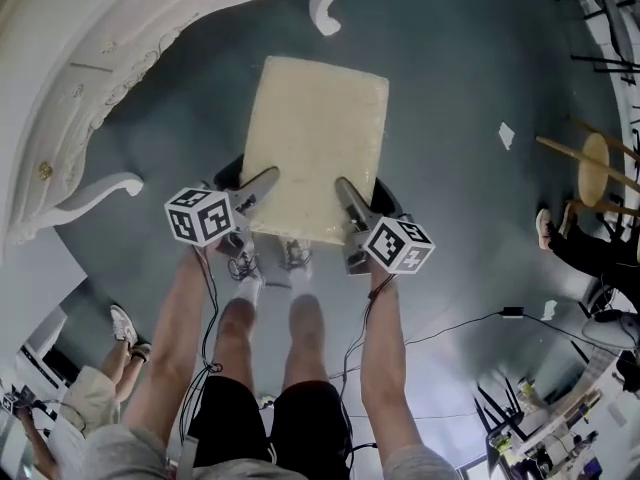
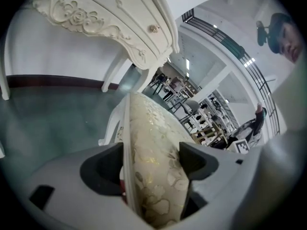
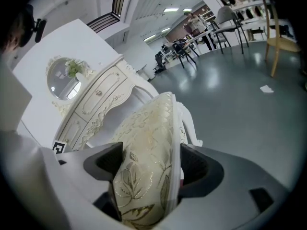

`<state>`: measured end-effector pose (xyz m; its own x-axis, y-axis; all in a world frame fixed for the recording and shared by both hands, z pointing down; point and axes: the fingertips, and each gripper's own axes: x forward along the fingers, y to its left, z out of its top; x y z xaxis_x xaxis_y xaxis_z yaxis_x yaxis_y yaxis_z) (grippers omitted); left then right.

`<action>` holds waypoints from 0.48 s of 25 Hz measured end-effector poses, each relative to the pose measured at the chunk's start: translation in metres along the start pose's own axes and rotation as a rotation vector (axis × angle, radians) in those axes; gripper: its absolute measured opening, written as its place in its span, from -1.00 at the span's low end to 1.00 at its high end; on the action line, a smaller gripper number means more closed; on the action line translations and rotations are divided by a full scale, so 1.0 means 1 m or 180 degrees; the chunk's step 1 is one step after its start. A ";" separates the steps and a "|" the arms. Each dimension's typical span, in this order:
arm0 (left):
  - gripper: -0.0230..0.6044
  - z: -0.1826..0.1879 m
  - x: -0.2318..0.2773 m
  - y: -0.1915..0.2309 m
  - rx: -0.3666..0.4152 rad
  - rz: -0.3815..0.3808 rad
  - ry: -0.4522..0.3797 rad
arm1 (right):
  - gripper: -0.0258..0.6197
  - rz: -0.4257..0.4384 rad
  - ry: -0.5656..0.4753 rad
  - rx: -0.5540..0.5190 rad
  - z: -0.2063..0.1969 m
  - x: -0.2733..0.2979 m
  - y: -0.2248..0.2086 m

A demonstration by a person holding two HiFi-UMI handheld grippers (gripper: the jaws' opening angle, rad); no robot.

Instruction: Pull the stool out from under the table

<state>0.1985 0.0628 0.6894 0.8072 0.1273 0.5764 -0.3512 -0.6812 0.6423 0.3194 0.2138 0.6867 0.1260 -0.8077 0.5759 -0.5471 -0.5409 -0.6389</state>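
The stool (image 1: 315, 143) has a cream cushioned seat with a gold leaf pattern and white legs; it stands on the grey floor, out from beneath the white carved table (image 1: 100, 78) at upper left. My left gripper (image 1: 262, 183) is shut on the seat's near left edge. My right gripper (image 1: 345, 190) is shut on its near right edge. In the left gripper view the cushion (image 2: 153, 166) fills the gap between the jaws. The right gripper view shows the same cushion (image 3: 144, 171) clamped, with the table (image 3: 96, 104) behind.
A curved white table leg (image 1: 328, 3) stands beyond the stool, another (image 1: 100, 190) at left. A wooden stool (image 1: 595, 168) and a seated person's foot (image 1: 545, 228) are at right. A cable (image 1: 450, 330) runs across the floor. My legs (image 1: 270, 348) stand just behind the stool.
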 end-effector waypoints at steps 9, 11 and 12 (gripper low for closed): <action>0.24 -0.025 0.074 -0.058 0.0296 -0.0237 0.0343 | 0.29 -0.0253 -0.0317 0.0304 0.006 -0.052 -0.081; 0.24 -0.031 0.088 -0.068 0.0363 -0.0286 0.0407 | 0.29 -0.0303 -0.0391 0.0363 0.005 -0.062 -0.096; 0.24 -0.034 0.094 -0.074 0.0394 -0.0311 0.0439 | 0.29 -0.0330 -0.0427 0.0394 0.004 -0.067 -0.103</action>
<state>0.2838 0.1496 0.7135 0.7589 0.2888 0.5837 -0.2066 -0.7432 0.6364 0.3707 0.3226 0.7116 0.2900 -0.7658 0.5739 -0.4208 -0.6407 -0.6423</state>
